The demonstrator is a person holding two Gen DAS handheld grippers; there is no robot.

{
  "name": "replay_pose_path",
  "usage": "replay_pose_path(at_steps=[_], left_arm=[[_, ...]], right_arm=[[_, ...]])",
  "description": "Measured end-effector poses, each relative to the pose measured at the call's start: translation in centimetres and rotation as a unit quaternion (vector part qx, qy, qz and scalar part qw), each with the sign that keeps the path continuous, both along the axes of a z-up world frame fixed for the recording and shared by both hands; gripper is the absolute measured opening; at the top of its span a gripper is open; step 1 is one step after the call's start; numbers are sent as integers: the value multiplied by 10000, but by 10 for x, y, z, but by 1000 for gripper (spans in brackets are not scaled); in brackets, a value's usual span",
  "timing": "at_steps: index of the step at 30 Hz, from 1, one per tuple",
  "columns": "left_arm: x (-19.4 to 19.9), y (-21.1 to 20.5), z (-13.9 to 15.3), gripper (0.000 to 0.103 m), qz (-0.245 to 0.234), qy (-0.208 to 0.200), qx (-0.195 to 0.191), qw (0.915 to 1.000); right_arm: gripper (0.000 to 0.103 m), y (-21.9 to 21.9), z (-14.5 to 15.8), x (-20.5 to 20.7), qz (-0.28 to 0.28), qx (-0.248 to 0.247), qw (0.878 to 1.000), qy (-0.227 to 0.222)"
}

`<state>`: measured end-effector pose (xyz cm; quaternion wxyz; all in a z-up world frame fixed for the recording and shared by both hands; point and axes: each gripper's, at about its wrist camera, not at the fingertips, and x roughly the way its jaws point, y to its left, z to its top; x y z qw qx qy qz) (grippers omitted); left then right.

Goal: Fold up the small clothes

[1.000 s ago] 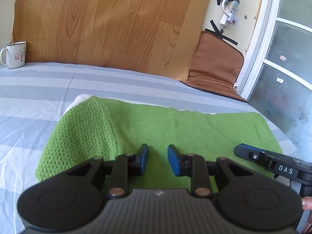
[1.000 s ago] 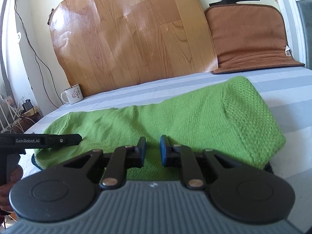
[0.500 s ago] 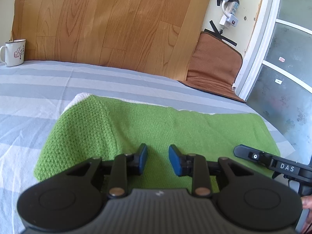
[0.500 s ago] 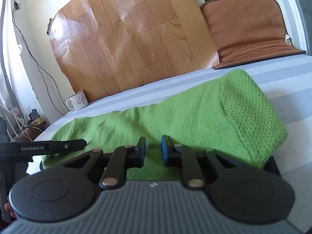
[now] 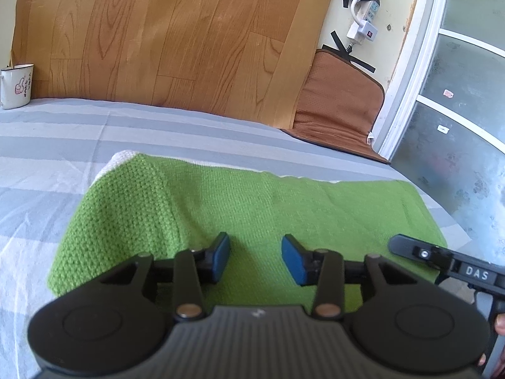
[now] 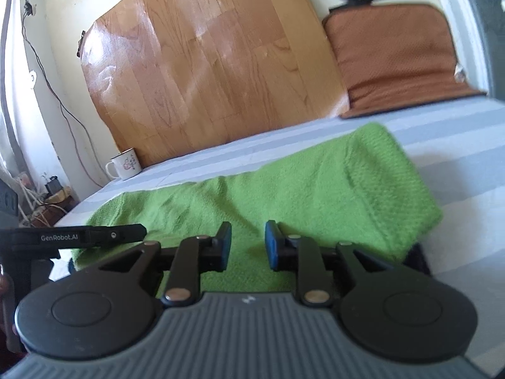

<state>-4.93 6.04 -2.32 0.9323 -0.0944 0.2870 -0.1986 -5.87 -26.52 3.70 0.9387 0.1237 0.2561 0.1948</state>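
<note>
Left wrist view: left gripper (image 5: 255,257) jaws opening, pads clear of the green knit garment (image 5: 252,208) folded on striped bedsheet (image 5: 63,145); right gripper (image 6: 247,244) at 3 o'clock, also opening, nothing gripped; enamel mug (image 5: 15,86) at 10 o'clock

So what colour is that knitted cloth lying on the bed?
Bright green knitted cloth, with a white edge at its far side; the left wrist view shows it best.

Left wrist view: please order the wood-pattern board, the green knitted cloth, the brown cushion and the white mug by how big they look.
1. wood-pattern board
2. green knitted cloth, nearer, so unsure
3. brown cushion
4. white mug
</note>
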Motion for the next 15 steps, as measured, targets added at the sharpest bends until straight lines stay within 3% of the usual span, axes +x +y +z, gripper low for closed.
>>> replay_pose_path(at_steps=[4,9,11,15], left_arm=[[0,0,0,43,-37,-12,-34,10000],[0,-1,0,44,-38,2,-48,10000],[1,1,2,45,-29,98,-139,9999],[2,10,11,50,2,337,-435,9985]], right_arm=[[31,-4,-9,1,-4,-244,9996,172],[32,-8,-6,6,19,-89,9996,271],[41,-19,3,-2,-22,196,9997,154],[63,-66,19,-17,-625,823,9946,-98]])
